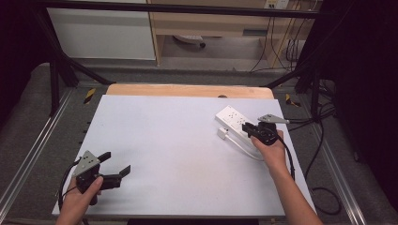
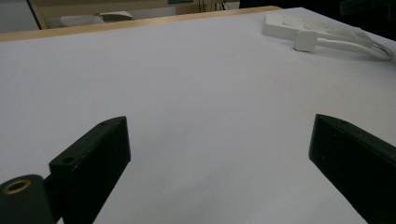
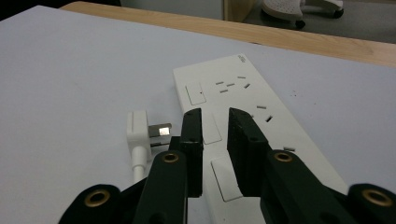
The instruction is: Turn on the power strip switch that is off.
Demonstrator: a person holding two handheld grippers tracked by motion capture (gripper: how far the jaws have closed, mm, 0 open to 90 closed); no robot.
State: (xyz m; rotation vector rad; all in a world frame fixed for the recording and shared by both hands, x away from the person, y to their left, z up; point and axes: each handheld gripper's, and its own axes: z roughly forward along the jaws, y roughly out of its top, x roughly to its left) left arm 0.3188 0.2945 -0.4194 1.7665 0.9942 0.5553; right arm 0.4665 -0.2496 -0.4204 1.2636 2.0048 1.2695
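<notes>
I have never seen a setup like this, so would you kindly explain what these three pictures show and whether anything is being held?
A person holds a two-jaw tool in each hand. The high view looks down on the white table; the other two come from cameras riding on the tools. The left gripper hovers over bare table, jaws wide apart. The right gripper sits over a white power strip, jaws nearly closed with a small gap between them and nothing in it. An unplugged white plug with its cord lies beside the strip. Nothing is held.
</notes>
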